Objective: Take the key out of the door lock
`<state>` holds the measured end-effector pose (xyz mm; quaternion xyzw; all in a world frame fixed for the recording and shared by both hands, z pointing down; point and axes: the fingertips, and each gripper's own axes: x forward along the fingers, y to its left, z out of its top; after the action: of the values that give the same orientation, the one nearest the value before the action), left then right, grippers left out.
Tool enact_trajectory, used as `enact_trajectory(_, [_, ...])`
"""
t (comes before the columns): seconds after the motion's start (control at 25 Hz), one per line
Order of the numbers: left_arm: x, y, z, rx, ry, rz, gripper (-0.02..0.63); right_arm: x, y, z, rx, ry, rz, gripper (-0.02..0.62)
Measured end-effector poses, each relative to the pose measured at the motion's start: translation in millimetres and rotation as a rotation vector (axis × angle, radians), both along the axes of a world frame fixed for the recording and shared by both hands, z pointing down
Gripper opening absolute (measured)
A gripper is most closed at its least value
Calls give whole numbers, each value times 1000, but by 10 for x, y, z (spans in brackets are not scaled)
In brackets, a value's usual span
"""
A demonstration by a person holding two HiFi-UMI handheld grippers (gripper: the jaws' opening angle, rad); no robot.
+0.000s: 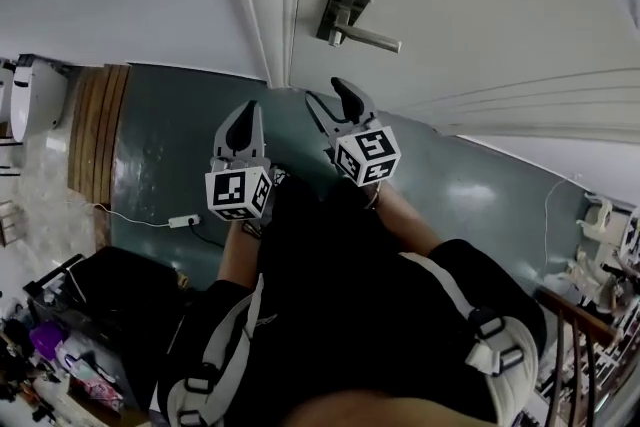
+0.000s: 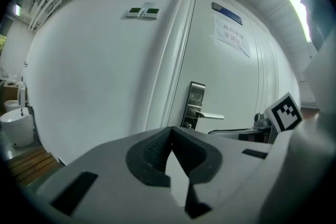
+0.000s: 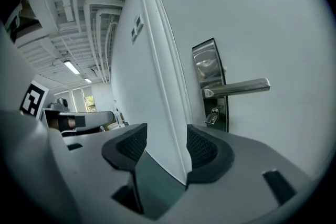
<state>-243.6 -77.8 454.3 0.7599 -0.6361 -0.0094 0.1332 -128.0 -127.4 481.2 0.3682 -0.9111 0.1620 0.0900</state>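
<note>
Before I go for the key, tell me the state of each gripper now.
Left gripper: closed, holding nothing.
Right gripper: open, empty, not yet at the key.

The person holds both arms out ahead, the two grippers side by side and close together, both pointing forward. The left gripper point(image 1: 247, 111) has its fingers point(image 2: 152, 150) closed against each other, nothing between them. The right gripper point(image 1: 331, 99) has its fingers point(image 3: 202, 147) standing well apart and empty. The left forearm point(image 1: 238, 261) and right forearm point(image 1: 410, 221) are bare
</note>
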Motion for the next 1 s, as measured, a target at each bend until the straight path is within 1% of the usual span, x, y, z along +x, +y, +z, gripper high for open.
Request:
enact_trajectory(0.16, [-31,-151,160,-21,-4,63,23,-15,-68,104,-20,7,61,245])
enact_trajectory(0.32, [38,-270,303,-48,-3,111,23,25,-175,235,-67,-27,124,242])
enact_trajectory(0.52, [138,-449,435,-78,-20,148,23,60,-319,317,-124,-133,160,233])
enact_trajectory(0.76, [254,-706,397,-86,-42,170,23,177,-584,370,-187,-220,209,227])
enact_trajectory(1.0, [318,-862,452,-100,-53,179,23,225,-789,479,-279,-372,245,222])
